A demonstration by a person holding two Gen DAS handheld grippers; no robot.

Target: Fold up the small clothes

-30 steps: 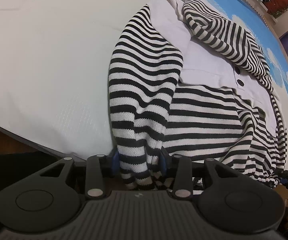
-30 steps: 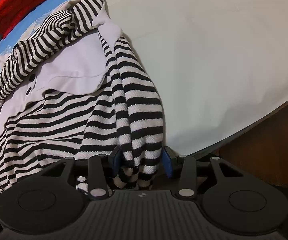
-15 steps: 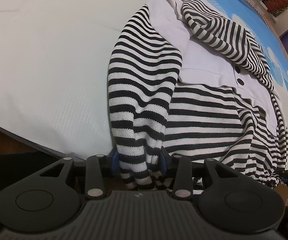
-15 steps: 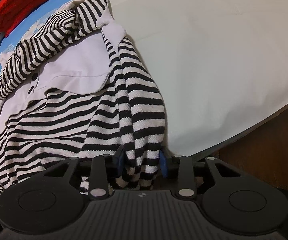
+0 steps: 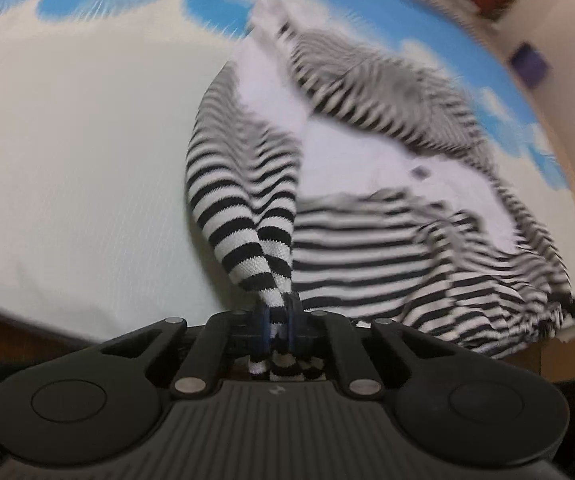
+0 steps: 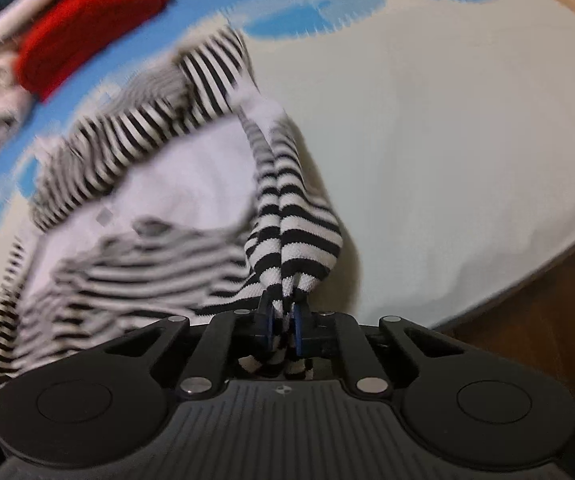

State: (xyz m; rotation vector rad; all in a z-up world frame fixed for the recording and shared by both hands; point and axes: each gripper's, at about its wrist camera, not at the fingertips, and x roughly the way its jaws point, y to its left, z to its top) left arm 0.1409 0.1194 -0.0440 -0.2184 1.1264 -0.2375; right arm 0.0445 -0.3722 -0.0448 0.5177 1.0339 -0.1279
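Black-and-white striped knit is bunched between the blue pads of both handheld grippers, whose jaws have just been closing and now pinch the cloth tight. At the lower centre of the left wrist view, the left gripper (image 5: 276,322) clamps one gathered end of the striped garment (image 5: 367,248), with a short tail of cloth poking out behind the pads toward the camera. At the lower centre of the right wrist view, the right gripper (image 6: 283,322) grips another gathered end of the same garment (image 6: 139,256) in the same way. From each pinch the knit fans upward into the frame, where a plain white panel (image 5: 351,160) with dark buttons lies across the garment's middle. The garment rests on a white sheet (image 6: 447,140) with a blue pattern along its far edge. A red folded item (image 6: 87,60) sits at the upper left of the right wrist view. Both views are blurred.
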